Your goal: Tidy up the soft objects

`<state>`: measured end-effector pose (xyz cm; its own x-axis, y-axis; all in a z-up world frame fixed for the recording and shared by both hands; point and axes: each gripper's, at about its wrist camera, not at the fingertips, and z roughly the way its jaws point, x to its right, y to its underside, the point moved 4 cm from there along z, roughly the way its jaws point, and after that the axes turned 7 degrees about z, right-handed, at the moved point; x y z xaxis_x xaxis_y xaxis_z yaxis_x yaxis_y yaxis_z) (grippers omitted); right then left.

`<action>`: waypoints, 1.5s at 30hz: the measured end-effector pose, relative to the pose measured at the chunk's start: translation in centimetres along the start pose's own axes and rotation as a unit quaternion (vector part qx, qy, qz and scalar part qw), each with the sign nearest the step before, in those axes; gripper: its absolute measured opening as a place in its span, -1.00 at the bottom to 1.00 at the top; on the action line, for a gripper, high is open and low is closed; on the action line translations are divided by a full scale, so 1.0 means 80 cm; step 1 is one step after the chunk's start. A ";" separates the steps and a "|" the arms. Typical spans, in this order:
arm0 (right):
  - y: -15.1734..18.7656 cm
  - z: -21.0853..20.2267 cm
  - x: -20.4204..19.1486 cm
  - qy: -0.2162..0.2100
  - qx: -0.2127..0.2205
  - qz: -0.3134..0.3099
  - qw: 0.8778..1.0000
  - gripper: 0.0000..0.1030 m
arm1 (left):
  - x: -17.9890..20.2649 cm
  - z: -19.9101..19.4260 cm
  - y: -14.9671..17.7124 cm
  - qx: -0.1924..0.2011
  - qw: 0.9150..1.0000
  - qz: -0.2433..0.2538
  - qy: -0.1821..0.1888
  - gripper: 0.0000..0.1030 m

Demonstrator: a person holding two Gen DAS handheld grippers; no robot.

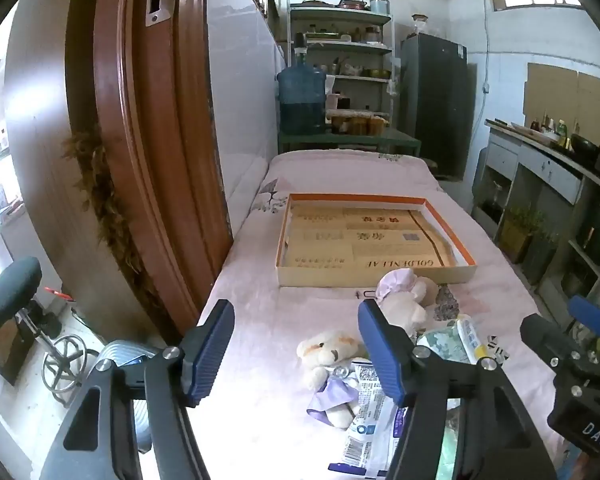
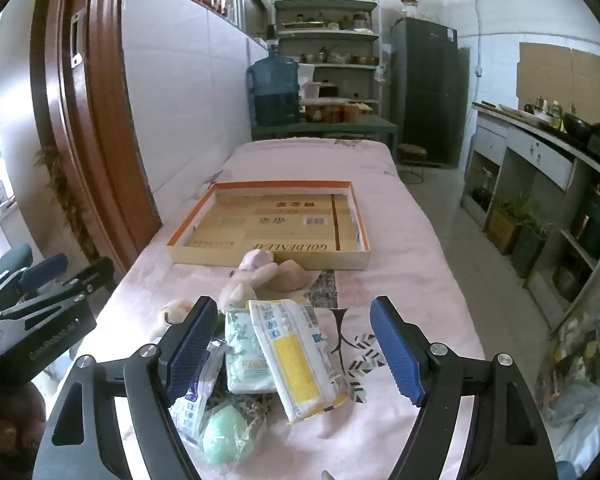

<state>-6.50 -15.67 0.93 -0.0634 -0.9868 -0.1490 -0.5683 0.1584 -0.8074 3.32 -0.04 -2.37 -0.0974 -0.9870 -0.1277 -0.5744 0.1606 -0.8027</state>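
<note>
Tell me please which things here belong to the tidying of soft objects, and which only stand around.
Belong to the job:
- shallow cardboard box
- plush bear
- plush toy with the lilac cap
- yellow-labelled tissue pack
- green-patterned tissue pack
- mint green soft ball

Just around:
- water jug
- shelf rack
- fridge
- wooden door

home kitchen | fridge (image 2: pixel 424 88) | pot shelves (image 2: pixel 328 52) | counter (image 2: pixel 540 140)
</note>
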 end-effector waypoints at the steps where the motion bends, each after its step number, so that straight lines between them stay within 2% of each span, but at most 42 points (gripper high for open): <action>1: 0.000 0.000 0.000 0.000 0.000 -0.001 1.000 0.55 | 0.001 0.001 0.000 -0.001 1.000 0.001 0.001 0.25; 6: 0.005 0.003 -0.003 -0.002 -0.007 -0.001 1.000 0.55 | 0.013 0.014 -0.002 -0.013 1.000 0.009 0.008 0.24; 8: 0.007 0.003 -0.005 -0.003 -0.009 -0.001 1.000 0.55 | 0.010 -0.001 0.001 0.004 1.000 0.005 0.009 0.24; 17: 0.010 0.016 0.002 -0.012 -0.019 0.003 1.000 0.55 | 0.020 0.001 0.009 0.001 1.000 0.001 0.013 0.24; 45: 0.017 0.023 0.000 -0.017 -0.027 0.000 0.999 0.55 | 0.013 0.001 0.015 -0.003 1.000 -0.018 0.016 0.24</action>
<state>-5.74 -15.37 -1.20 -0.0353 -0.9850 -0.1689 -0.6126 0.1548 -0.7751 2.57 -0.83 -3.50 -0.1038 -0.9914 -0.0801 -0.5820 0.1259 -0.8034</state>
